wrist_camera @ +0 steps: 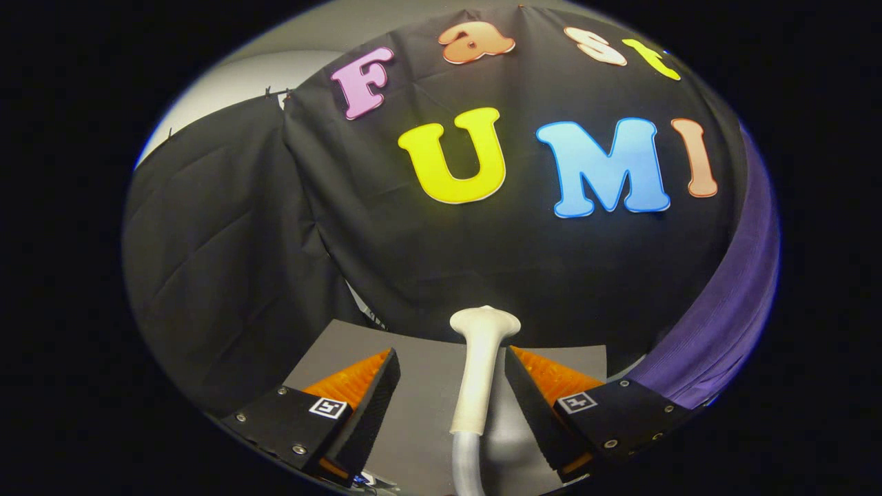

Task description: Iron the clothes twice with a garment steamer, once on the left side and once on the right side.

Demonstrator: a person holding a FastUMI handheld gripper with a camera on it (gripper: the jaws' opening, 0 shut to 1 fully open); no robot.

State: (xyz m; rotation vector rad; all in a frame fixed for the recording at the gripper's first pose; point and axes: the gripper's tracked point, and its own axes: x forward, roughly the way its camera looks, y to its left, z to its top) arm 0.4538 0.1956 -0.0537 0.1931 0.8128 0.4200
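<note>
Just one steamer head (480, 358) with one grey hose (467, 463) below it, standing upright between the gripper (451, 386) fingers. Jaws fairly wide, right finger touching the handle, left apart. One purple garment (730, 310) hanging beyond, rightward.

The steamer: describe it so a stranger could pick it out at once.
Start at the grey tabletop below the black cloth wall. Between the open tongs lies the steamer, nearer one finger, contact unclear. It is the one pale, slim handle flaring into a wide head beyond them, a grey hose trailing back.
</note>
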